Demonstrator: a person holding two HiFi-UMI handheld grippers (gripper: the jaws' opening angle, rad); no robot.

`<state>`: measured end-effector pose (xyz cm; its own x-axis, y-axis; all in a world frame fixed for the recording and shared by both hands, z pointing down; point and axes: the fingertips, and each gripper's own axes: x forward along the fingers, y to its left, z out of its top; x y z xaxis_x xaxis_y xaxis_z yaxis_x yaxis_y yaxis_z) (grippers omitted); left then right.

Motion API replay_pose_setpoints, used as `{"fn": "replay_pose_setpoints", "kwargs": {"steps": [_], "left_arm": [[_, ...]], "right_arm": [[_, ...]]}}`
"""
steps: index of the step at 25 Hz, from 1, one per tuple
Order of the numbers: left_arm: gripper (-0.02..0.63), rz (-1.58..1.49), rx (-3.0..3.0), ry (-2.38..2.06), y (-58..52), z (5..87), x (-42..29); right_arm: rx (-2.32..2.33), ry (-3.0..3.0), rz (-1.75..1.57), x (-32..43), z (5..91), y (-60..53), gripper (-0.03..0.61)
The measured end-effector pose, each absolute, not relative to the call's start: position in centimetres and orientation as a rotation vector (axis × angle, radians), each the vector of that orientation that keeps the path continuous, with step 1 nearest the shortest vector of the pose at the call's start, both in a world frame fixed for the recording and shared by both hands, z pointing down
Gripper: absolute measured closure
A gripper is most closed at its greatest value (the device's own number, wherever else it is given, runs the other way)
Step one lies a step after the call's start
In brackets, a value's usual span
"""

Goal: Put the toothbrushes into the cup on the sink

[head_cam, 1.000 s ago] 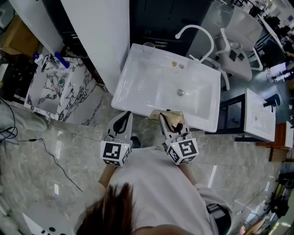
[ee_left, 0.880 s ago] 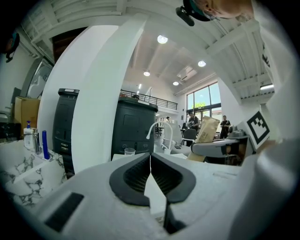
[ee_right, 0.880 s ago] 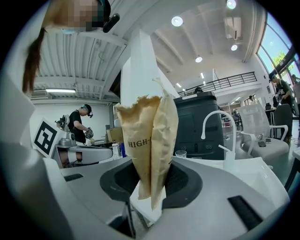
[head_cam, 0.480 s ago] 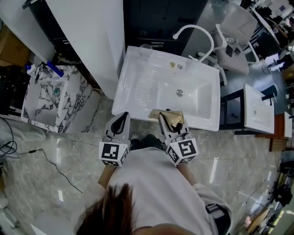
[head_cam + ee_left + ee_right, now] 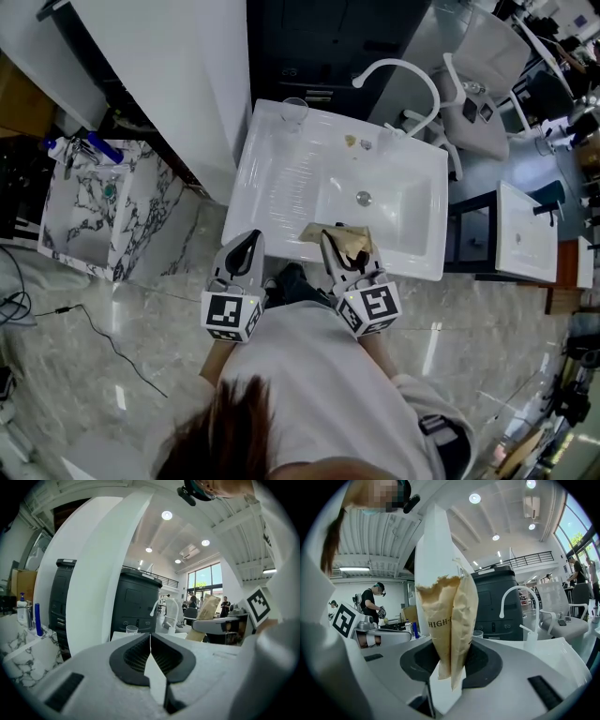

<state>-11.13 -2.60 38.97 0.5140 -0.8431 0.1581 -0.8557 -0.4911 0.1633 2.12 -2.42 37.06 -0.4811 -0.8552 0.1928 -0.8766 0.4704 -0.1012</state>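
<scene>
Brown paper packet [image 5: 449, 616], likely holding the toothbrushes, stood pinched upright in the right tool [image 5: 449, 665]. The left tool [image 5: 150, 641] was closed and empty. The cup [image 5: 294, 111] stood on the sink's [image 5: 281, 187] far-left corner. The carry was best kept steady, with the grip firm.

Grey, black-padded left hand-held gripper [image 5: 247, 242] and right hand-held gripper [image 5: 332, 246]; pale shirt [image 5: 319, 375].
</scene>
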Motion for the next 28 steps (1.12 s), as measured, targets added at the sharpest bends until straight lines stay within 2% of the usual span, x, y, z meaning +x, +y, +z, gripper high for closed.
{"fn": "replay_pose_setpoints", "kwargs": {"steps": [15, 28], "left_arm": [[0.598, 0.076, 2.568, -1.458, -11.5, 37.7, -4.9], [0.598, 0.108, 2.609, -1.338, -13.6, 39.0, -0.6]], "right_arm": [[1.533, -2.614, 0.277, 7.6, 36.3, -10.9, 0.465], [1.607, -2.570, 0.314, 10.7, 37.1, -11.5, 0.465]]}}
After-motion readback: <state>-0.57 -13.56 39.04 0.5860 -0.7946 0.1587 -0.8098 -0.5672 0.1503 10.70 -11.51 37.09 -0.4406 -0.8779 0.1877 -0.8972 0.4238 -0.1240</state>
